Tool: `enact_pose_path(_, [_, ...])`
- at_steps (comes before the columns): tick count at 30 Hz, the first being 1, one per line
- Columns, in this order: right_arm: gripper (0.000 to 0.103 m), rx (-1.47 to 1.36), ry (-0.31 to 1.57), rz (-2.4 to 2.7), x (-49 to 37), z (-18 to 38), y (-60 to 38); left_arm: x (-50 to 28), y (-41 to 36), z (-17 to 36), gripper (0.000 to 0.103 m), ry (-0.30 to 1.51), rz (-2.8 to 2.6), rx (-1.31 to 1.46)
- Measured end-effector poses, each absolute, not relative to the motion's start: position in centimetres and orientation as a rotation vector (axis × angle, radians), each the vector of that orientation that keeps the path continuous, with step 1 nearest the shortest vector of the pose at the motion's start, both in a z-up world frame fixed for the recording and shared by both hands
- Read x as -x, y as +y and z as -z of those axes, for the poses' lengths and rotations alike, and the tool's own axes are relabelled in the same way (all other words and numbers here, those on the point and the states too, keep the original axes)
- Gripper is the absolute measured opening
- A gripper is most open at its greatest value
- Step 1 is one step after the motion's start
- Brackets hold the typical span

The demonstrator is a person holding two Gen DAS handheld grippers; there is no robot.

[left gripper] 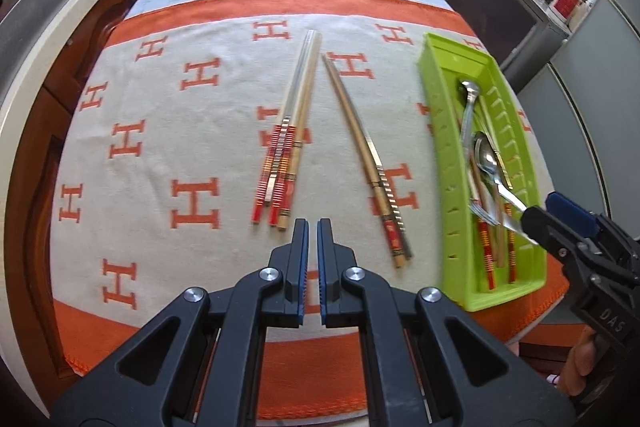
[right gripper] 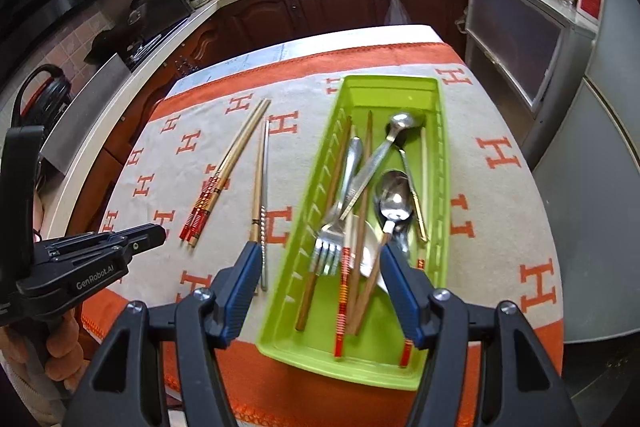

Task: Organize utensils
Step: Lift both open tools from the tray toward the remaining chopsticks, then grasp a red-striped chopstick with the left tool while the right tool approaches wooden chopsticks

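A green utensil tray (left gripper: pixel 440 131) (right gripper: pixel 388 81) lies on the right of the table and holds spoons (right gripper: pixel 394 199), a fork (right gripper: pixel 332 239) and several chopsticks. My right gripper (right gripper: pixel 320 259) (left gripper: pixel 542 207) hovers open over the tray's near end, its fingers straddling the fork, with nothing held. On the cloth left of the tray lie a bundle of red-ended chopsticks (left gripper: pixel 286 143) (right gripper: pixel 224 171) and a separate pair of chopsticks (left gripper: pixel 372 167) (right gripper: pixel 260 183). My left gripper (left gripper: pixel 313 227) (right gripper: pixel 160 233) is shut and empty, just short of the bundle's near ends.
A beige cloth (left gripper: pixel 160 147) with orange H marks and an orange border covers the table. Dark wooden cabinets (right gripper: pixel 340 3) and a cluttered kitchen counter stand beyond the far edge. A grey appliance (right gripper: pixel 580 147) is at the right. A person's hand (right gripper: pixel 60 347) holds the left gripper.
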State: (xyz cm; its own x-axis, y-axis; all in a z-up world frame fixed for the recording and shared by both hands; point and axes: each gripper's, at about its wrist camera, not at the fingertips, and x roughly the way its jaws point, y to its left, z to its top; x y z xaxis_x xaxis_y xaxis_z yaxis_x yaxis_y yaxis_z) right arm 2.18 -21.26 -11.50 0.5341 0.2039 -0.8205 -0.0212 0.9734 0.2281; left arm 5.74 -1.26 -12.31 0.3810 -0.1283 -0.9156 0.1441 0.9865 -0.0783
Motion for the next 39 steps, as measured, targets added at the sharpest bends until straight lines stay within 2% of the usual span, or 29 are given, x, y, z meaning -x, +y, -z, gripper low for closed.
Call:
enact_pose_path(5, [0.06, -0.215, 1.028, -0.197, -5.1, 11.0, -19.2, -7.5, 2.1, 13.2, 0.002, 1.169, 0.131, -0.029])
enact_pose_path(8, [0.045, -0.194, 1.086, -0.232, -7.8, 11.6, -17.4, -9.4, 3.6, 14.1, 0.002, 1.189, 0.142, -0.014])
enact_pose_path(10, [0.032, -0.189, 1.139, -0.248, -9.8, 12.4, -16.3, -10.8, 4.3, 14.7, 0.002, 1.2, 0.155, -0.002])
enact_pose_path(13, [0.021, -0.189, 1.206, -0.26, -12.4, 13.9, -15.0, -12.8, 4.7, 15.7, 0.002, 1.214, 0.181, 0.006])
enact_pose_path(17, [0.017, -0.205, 1.262, -0.25, -14.9, 15.4, -14.1, -15.3, 4.4, 17.2, 0.002, 1.241, 0.254, 0.027])
enact_pose_path(25, [0.017, -0.204, 1.298, -0.244, -16.2, 16.4, -14.0, -18.1, 2.9, 19.6, 0.002, 1.304, 0.329, 0.07])
enact_pose_path(39, [0.017, -0.198, 1.313, -0.256, -16.5, 16.9, -13.6, -19.7, 2.0, 19.3, 0.002, 1.316, 0.353, 0.109])
